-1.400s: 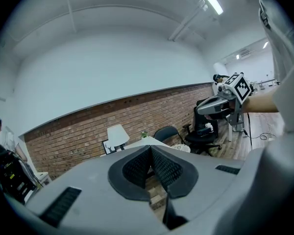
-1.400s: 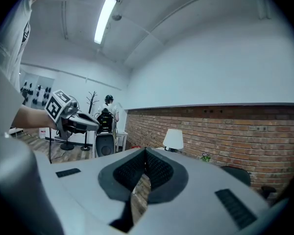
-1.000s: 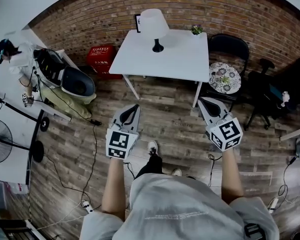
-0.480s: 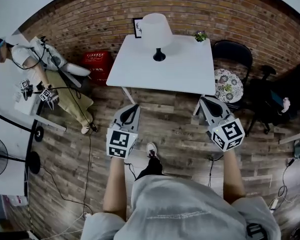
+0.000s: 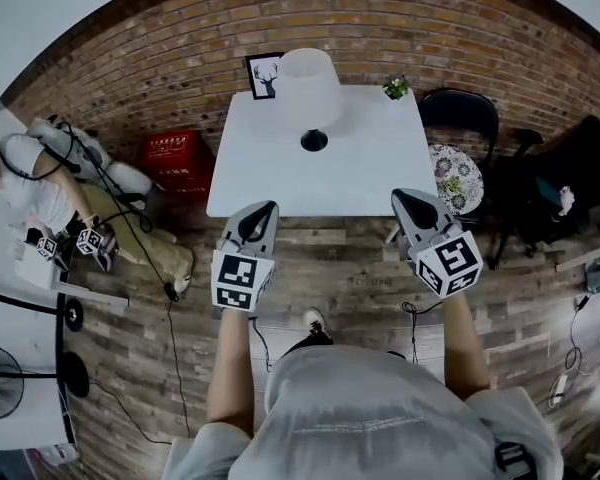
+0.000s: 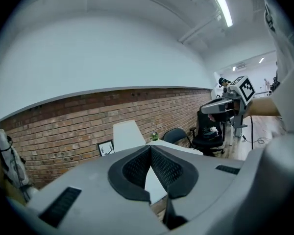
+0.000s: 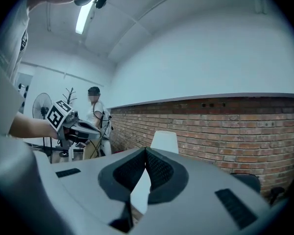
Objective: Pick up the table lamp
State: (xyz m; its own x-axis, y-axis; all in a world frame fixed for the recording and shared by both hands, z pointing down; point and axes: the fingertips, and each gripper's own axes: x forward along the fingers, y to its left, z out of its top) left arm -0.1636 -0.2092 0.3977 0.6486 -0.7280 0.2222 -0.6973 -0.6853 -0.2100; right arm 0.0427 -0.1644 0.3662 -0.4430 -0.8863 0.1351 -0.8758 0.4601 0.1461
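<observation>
While both tools are held level in front of the person, neither grips anything. Left tool [image 6: 150,150]: black pads meet at the tips, closed, nothing between them. Right tool [image 7: 146,152]: same, tips together, closed and empty. From the head view, both sit at the near edge of the white counter [image 5: 370,173], left tool at the near-left corner, right tool at the near-right corner, noses pointing toward the brick wall [image 5: 440,38].

Table lamp [image 5: 308,93]: upright on the counter, toward its far side and roughly centred left to right, white shade over a dark round base. Well apart from both tools. In both gripper views the shade shows just above the closed tips; the base is hidden behind the tool bodies.

Also on the counter: framed deer picture [image 5: 265,75] at the far-left corner, against the wall; what looks like a small potted plant [image 5: 396,87] at the far-right corner.

Surroundings: black chair [image 5: 460,113] right of the counter, red crate [image 5: 170,153] on the floor to its left, another person [image 5: 35,183] further left.
</observation>
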